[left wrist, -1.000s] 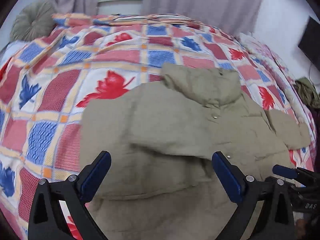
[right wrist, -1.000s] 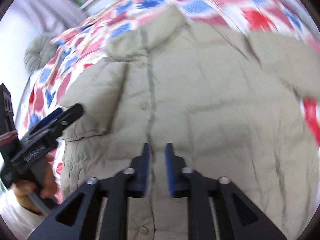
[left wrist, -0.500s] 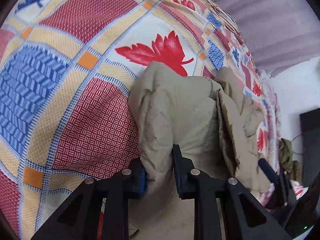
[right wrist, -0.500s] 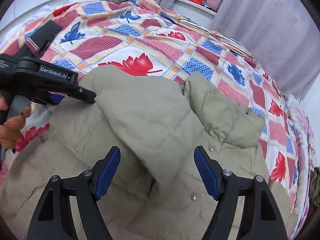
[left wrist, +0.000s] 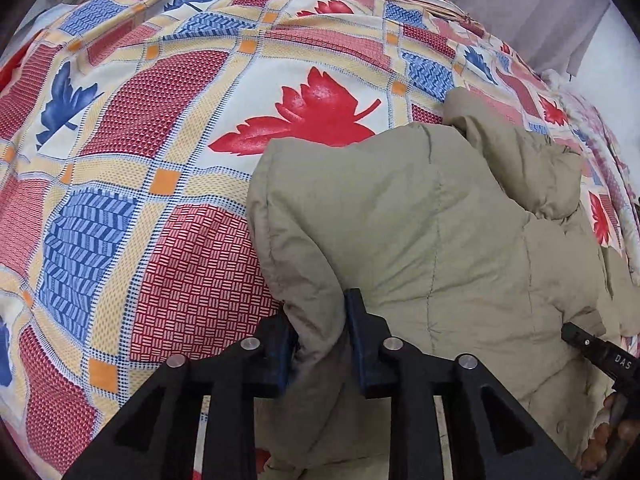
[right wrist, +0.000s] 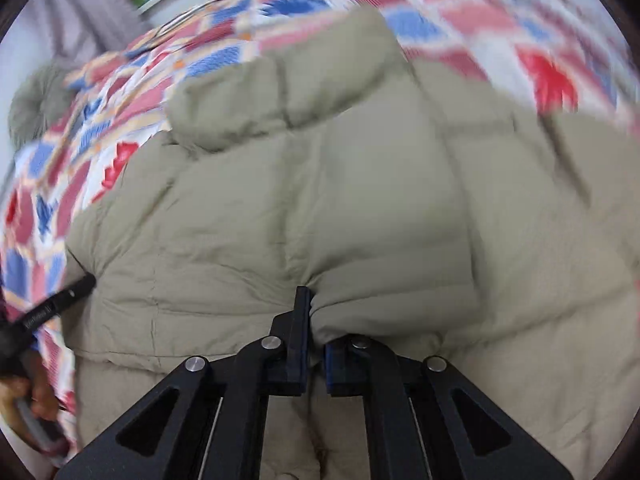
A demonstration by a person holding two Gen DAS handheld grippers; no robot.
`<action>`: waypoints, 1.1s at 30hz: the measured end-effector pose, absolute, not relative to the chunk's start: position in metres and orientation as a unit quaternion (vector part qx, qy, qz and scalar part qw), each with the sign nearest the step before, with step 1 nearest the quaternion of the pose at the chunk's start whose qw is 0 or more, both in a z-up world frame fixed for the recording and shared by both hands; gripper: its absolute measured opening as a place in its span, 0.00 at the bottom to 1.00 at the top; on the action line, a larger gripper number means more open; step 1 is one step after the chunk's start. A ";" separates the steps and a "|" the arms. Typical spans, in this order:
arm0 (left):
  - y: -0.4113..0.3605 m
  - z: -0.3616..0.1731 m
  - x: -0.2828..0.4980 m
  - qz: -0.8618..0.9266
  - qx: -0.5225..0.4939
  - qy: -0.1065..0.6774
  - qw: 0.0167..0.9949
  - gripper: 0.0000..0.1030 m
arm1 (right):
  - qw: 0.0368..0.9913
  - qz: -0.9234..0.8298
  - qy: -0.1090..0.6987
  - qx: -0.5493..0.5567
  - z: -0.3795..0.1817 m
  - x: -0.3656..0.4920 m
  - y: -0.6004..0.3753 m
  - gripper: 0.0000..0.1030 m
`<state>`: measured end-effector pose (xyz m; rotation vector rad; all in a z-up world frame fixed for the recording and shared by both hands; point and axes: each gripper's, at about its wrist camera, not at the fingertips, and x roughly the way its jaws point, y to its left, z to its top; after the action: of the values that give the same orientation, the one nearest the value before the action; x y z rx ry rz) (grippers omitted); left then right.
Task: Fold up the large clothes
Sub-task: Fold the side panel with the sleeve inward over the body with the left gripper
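- Since a second ago, our left gripper (left wrist: 320, 336) has come down from hovering wide open over the jacket (left wrist: 420, 240) and closed on its folded side edge; the jaws have just eased a little wider, and a thick roll of padding sits pressed between the pads.
- Our right gripper (right wrist: 316, 332), open half a second ago, has just been closing and now pinches a small tuck of the jacket's front, the jaws almost together.
- The jacket lies on the patterned bedspread (left wrist: 160, 160), its long axis running from the hem at 6 o'clock in the right wrist view up to the collar (right wrist: 288, 88) at 12.
- In the left wrist view the folded-in bulk spreads from 12 to 3 o'clock of the claw, with bare bedspread from 9 to 11.
- The right gripper shows at 4 o'clock in that view, so we judge both holds sit at the hem end, the left on the outer edge, the right nearer the middle line.
- We judge the coming fold carries the hem towards 12 o'clock, up to the collar; uneven lifting could skew the layers.
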<state>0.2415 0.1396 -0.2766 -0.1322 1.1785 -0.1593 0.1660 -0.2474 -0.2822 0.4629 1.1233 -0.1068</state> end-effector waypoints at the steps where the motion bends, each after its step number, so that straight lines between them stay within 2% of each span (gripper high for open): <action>1: 0.142 -0.273 0.241 -0.057 -0.053 0.554 0.829 0.57 | 0.813 -0.045 0.525 0.246 -0.284 0.164 -0.256 0.14; 2: 0.147 -0.266 0.239 -0.030 -0.037 0.549 0.834 0.64 | 0.806 -0.047 0.526 0.267 -0.283 0.162 -0.263 0.17; 4: 0.161 -0.251 0.230 -0.019 -0.032 0.533 0.845 0.65 | 0.797 -0.054 0.527 0.290 -0.275 0.154 -0.277 0.33; 6: 0.174 -0.234 0.224 -0.029 -0.046 0.517 0.854 0.65 | 0.799 -0.073 0.519 0.294 -0.261 0.140 -0.289 0.41; 7: 0.178 -0.227 0.224 -0.033 -0.050 0.510 0.858 0.52 | 0.804 -0.087 0.513 0.290 -0.252 0.132 -0.295 0.41; 8: 0.180 -0.222 0.227 -0.041 -0.050 0.508 0.859 0.44 | 0.810 -0.102 0.504 0.282 -0.243 0.127 -0.300 0.41; 9: 0.179 -0.220 0.232 -0.050 -0.051 0.512 0.856 0.37 | 0.820 -0.119 0.491 0.269 -0.233 0.122 -0.304 0.40; 10: 0.176 -0.220 0.240 -0.060 -0.054 0.514 0.854 0.37 | 0.831 -0.119 0.477 0.260 -0.223 0.123 -0.306 0.28; 11: 0.171 -0.221 0.247 -0.063 -0.055 0.511 0.855 0.37 | 0.839 -0.112 0.468 0.253 -0.217 0.128 -0.306 0.23; 15: 0.137 -0.244 0.267 -0.063 -0.031 0.517 0.853 0.37 | 0.856 -0.057 0.463 0.223 -0.216 0.179 -0.291 0.20; 20: 0.122 -0.284 0.266 -0.035 -0.022 0.539 0.842 0.38 | 0.836 -0.057 0.518 0.171 -0.267 0.218 -0.276 0.19; 22: 0.123 -0.290 0.265 -0.034 -0.026 0.538 0.842 0.40 | 0.835 -0.057 0.519 0.171 -0.282 0.212 -0.283 0.05; 24: 0.121 -0.290 0.266 -0.032 -0.017 0.539 0.842 0.41 | 0.840 -0.050 0.511 0.172 -0.283 0.203 -0.287 0.01; 29: 0.123 -0.278 0.267 -0.019 -0.014 0.550 0.835 0.41 | 0.842 -0.080 0.510 0.156 -0.268 0.185 -0.302 0.02; 30: 0.124 -0.274 0.267 -0.017 -0.012 0.550 0.835 0.41 | 0.840 -0.090 0.512 0.159 -0.263 0.180 -0.309 0.08; 33: 0.123 -0.254 0.257 -0.013 -0.003 0.546 0.838 0.41 | 0.838 -0.091 0.510 0.170 -0.251 0.162 -0.328 0.09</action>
<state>0.2572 0.1234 -0.2539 -0.0071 1.1552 -0.0275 0.1622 -0.3281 -0.2514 0.3600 1.0798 -0.1935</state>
